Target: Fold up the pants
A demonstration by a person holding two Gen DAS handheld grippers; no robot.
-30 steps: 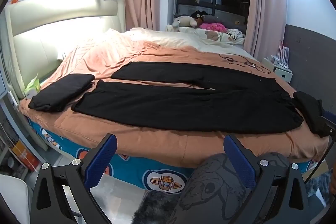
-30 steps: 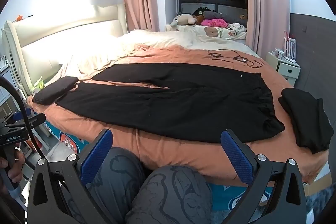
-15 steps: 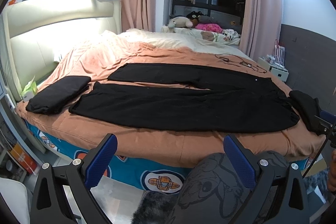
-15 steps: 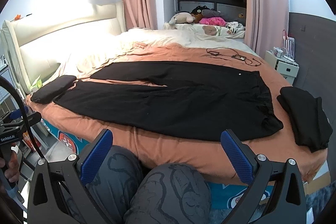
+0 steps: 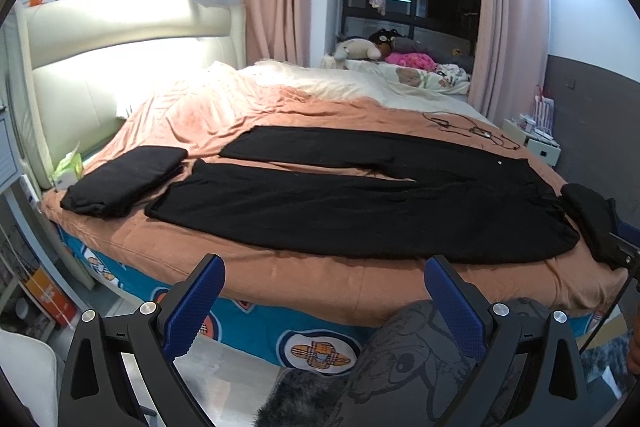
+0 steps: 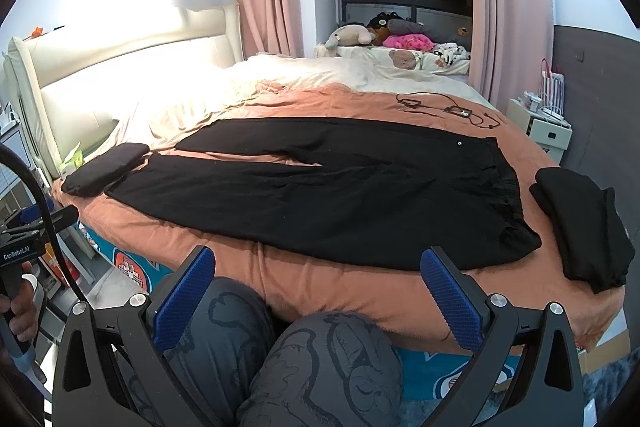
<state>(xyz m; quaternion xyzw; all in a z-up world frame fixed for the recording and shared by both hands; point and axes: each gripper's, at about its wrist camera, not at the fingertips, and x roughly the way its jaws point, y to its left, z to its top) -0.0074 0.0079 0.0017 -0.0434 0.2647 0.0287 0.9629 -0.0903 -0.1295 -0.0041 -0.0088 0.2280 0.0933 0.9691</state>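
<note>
**Pants lie crosswise ahead of both grippers, nothing gripped yet**

The black pants (image 5: 360,211) are spread flat on the orange bedspread (image 5: 312,279), unfolded, their long axis running left to right across both views, parallel to the bed's near edge. The waistband sits at the right end and the 2 leg cuffs at the left end, with a thin wedge of bedspread showing between the legs. Taking the pants as landmark: a folded black garment (image 5: 124,183) lies just beyond the cuffs, a second dark bundle (image 6: 584,227) lies just beyond the waistband, and a tangle of cable (image 6: 448,109) rests on the far side.

The left gripper (image 5: 324,303) and the right gripper (image 6: 318,299) both hang short of the near edge, above the person's patterned knees (image 6: 320,367), pointing roughly level across the pants. Each has its blue pads spread wide with nothing between them. Neither touches cloth.

Judging by the offsets, the left gripper stands nearer the cuffs and the right gripper nearer the waistband, so each end has its natural taker. The first fold probably calls for both to reach forward and down to the near leg's edge, or past it to the far leg, to bring 1 leg over the other.
</note>
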